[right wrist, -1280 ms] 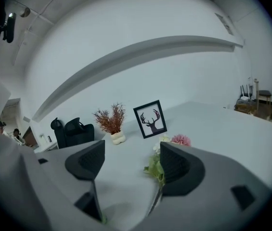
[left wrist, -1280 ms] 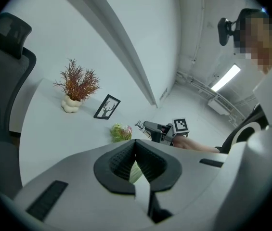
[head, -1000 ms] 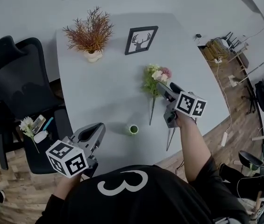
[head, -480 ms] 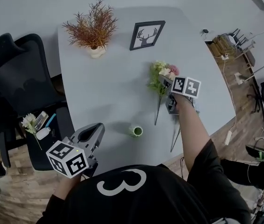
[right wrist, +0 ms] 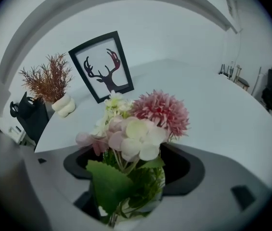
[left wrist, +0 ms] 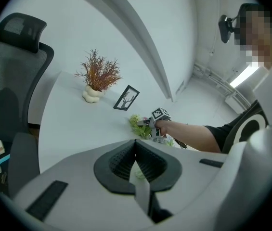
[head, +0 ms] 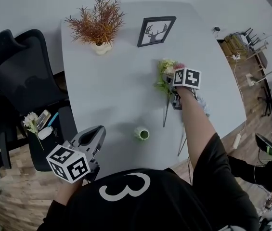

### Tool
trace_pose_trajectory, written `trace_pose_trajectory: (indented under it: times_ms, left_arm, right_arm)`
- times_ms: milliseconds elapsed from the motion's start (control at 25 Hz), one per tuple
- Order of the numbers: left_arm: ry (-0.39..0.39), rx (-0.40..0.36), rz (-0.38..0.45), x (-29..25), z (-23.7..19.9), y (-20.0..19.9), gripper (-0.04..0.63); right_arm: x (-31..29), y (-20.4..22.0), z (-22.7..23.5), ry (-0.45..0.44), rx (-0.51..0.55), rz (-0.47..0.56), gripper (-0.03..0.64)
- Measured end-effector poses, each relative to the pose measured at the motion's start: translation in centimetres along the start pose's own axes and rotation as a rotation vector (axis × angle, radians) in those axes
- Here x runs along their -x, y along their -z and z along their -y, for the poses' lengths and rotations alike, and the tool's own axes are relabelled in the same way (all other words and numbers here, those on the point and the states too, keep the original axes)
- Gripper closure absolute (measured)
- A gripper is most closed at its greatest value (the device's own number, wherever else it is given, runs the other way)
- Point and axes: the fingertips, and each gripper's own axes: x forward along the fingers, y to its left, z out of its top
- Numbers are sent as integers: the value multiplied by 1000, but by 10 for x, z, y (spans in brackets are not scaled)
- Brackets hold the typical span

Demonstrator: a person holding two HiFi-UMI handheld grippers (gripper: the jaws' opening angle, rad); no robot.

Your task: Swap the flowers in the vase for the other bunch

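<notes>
right gripper view: right gripper [right wrist: 136,166] gapes wide around pink-and-white artificial flower bunch [right wrist: 138,124]; best clamp stems, not blossoms. left gripper [left wrist: 136,150] closed, empty.

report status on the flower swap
Left gripper shut, empty. Right gripper open around the pink-and-white bunch lying on the table. Green vase empty. Nothing between bunch and vase.

A bunch of pink and cream flowers [head: 167,67] lies flat on the grey table [head: 107,90], stems pointing toward me. A small green vase [head: 142,134] stands upright, nearer me. A white bunch [head: 30,122] lies off the table, to my left.
</notes>
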Motion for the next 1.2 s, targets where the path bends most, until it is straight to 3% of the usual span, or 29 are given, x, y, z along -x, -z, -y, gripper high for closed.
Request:
trace_pose_trajectory:
  times_ms: [120,320,720,960,1200]
  left_arm:
    - [-22,8,6,2,-6,0,586]
    - [-52,11,26,8,-11,-2,586]
    - [-92,21,85,22,-12,-12,586]
    - [-111,16,105,37,-10,-9,586]
    - [-94,21,119,48,-3,-5,586]
  right_arm:
    - [-6,1,-8,-27,4,2,255]
    - [-8,2,-8,-33,-2,19,336]
    - [-1,1,-17,-24,99,25,451]
    - [14,1,-23,-28,100,57,474]
    - [49,-11,-40,-48,138,163,483]
